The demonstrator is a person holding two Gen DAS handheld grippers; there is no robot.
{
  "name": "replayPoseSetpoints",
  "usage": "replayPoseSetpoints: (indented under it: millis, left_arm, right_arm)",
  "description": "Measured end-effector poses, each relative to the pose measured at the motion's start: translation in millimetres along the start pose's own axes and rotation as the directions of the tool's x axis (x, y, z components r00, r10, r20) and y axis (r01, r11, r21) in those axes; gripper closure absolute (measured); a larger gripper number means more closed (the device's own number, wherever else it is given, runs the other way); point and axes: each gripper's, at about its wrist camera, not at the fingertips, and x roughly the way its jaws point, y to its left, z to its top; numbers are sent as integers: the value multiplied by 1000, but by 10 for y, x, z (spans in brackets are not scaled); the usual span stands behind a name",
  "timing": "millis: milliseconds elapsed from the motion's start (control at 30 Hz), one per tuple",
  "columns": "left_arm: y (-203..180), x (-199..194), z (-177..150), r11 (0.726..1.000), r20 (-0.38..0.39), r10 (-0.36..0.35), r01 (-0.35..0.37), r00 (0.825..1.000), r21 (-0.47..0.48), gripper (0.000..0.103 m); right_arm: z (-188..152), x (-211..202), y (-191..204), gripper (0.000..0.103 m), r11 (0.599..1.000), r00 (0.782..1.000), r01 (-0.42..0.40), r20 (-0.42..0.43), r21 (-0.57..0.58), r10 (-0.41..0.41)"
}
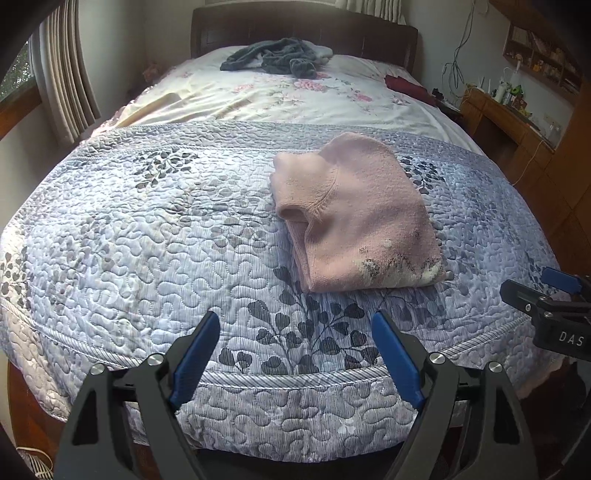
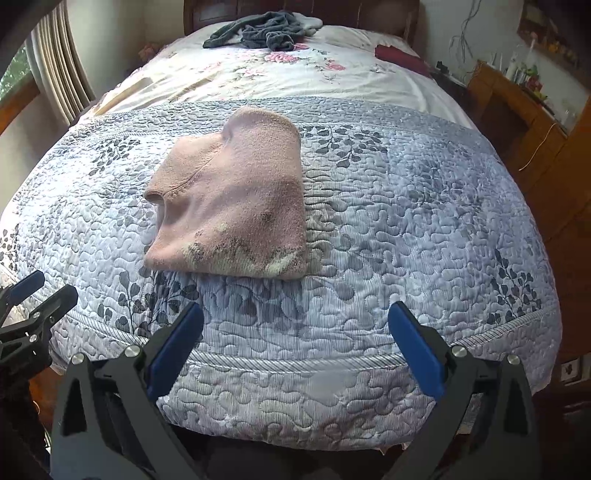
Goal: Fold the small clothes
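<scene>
On the quilted bed (image 1: 147, 229) the pink sweater (image 1: 354, 218) lies folded — grey clothes (image 1: 273, 59) remain; left tongs (image 1: 295, 354) and right tongs (image 2: 295, 343) gape wide, empty.

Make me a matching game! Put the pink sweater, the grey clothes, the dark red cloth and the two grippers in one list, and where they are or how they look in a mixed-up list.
Things:
1. pink sweater
2. grey clothes
3. dark red cloth
4. left gripper and right gripper

Places or states:
A. crumpled by the headboard
B. open, holding nothing
C. folded on the blue quilt
D. at the bed's right edge near the desk

Pairs: 1-C, 2-A, 3-D, 4-B
</scene>
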Motion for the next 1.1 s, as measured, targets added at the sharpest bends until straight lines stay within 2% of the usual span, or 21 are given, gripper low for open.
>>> replayPoseSetpoints:
  millis: [300,500,833,1100]
  left_arm:
    - [-109,3,17,1000,0,-3,3,1000,18,18]
    - [-138,114,7,999,-23,4,-3,1000,34,18]
    - [-150,310,3,999,-46,19,-17,999,45,18]
    - [-173,365,19,999,-51,20,-17,999,48,18]
  right_arm:
    - [11,47,-53,3,1000,1000,12,-7,12,-12]
    - [16,245,-92,3,999,999,37,-40,14,-37]
    - [-7,410,-174,3,999,998,-3,-67,45,6]
    - [18,428,-192,3,999,998,-4,-68,38,7]
